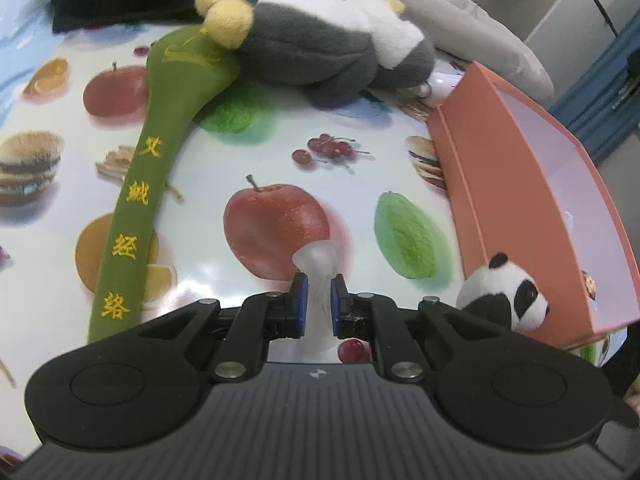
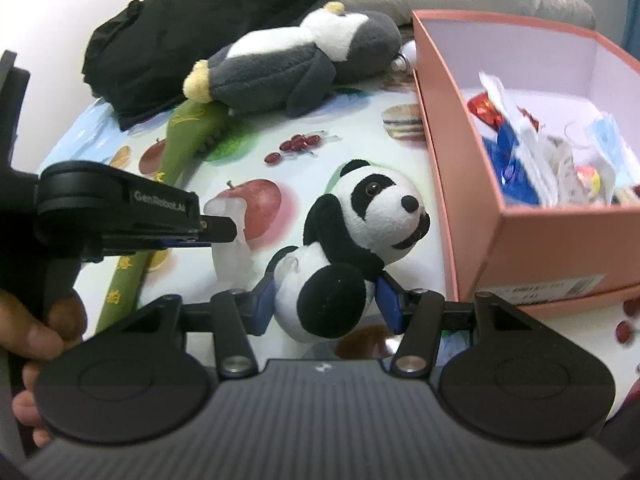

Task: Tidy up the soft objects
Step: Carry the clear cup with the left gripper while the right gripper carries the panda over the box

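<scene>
Plush panda [image 2: 352, 240] and frosted squishy toy [image 1: 320, 280], both gripped.
Right tool [image 2: 325, 300] squeezing panda's yielding rump; left tool [image 1: 318, 300] pinching translucent toy's narrow waist; gripping mid-body, soft, light, compressible.

A black-and-white panda [image 2: 360, 236], a grey-and-white plush bird [image 1: 320, 48] with yellow feet, a green pad [image 1: 132, 200] stitched with yellow characters, a salmon-pink box [image 2: 472, 200], and a fruit-printed worktop [image 1: 280, 152].

A panda plush [image 2: 360, 240] lies face-up (seemingly lifted), a frosted soft piece [image 1: 320, 280] at its nine o'clock, a grey-white plush [image 2: 296, 68] at twelve.
</scene>
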`<state>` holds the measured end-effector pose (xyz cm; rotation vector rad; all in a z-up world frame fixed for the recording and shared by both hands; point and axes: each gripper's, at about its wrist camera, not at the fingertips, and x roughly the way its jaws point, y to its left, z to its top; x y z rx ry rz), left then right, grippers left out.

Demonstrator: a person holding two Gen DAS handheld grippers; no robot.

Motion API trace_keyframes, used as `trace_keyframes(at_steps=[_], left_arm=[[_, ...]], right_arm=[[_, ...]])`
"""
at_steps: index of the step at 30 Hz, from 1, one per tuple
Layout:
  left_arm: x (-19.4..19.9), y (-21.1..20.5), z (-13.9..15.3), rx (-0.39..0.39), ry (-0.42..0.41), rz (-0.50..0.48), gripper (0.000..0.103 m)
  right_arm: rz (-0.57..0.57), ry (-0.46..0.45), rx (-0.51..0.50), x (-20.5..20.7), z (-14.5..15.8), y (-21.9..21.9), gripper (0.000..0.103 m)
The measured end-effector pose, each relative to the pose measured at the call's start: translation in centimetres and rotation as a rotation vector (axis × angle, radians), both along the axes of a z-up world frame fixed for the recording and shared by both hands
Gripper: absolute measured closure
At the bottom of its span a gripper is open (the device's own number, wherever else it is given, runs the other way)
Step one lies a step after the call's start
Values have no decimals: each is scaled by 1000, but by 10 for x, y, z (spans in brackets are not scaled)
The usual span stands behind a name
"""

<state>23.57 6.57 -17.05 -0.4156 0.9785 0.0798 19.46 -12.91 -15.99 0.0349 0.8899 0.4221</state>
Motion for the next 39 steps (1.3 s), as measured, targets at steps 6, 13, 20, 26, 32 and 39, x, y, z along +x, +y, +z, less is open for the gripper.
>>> trace_keyframes(at_steps=[6, 13, 20, 26, 32, 39], left_arm=[[-7, -10, 34, 34, -46, -50, 89], [-7, -22, 79, 40, -104, -89, 89], [3, -39, 131, 49, -194, -127, 89], [14, -64, 174, 49, -279, -162, 89], [32, -96, 206, 46, -341, -208, 89], [67, -147, 202, 42, -317, -276, 88]], right_arm=[[37, -33, -16, -2, 31, -4, 47], [31, -85, -6, 3, 73, -20, 47], [28, -164, -1, 11, 116, -42, 47], [5, -231, 6, 17, 148, -64, 47], [-35, -302, 11, 26, 174, -98, 47], [-102, -293, 1, 49, 170, -144, 47]])
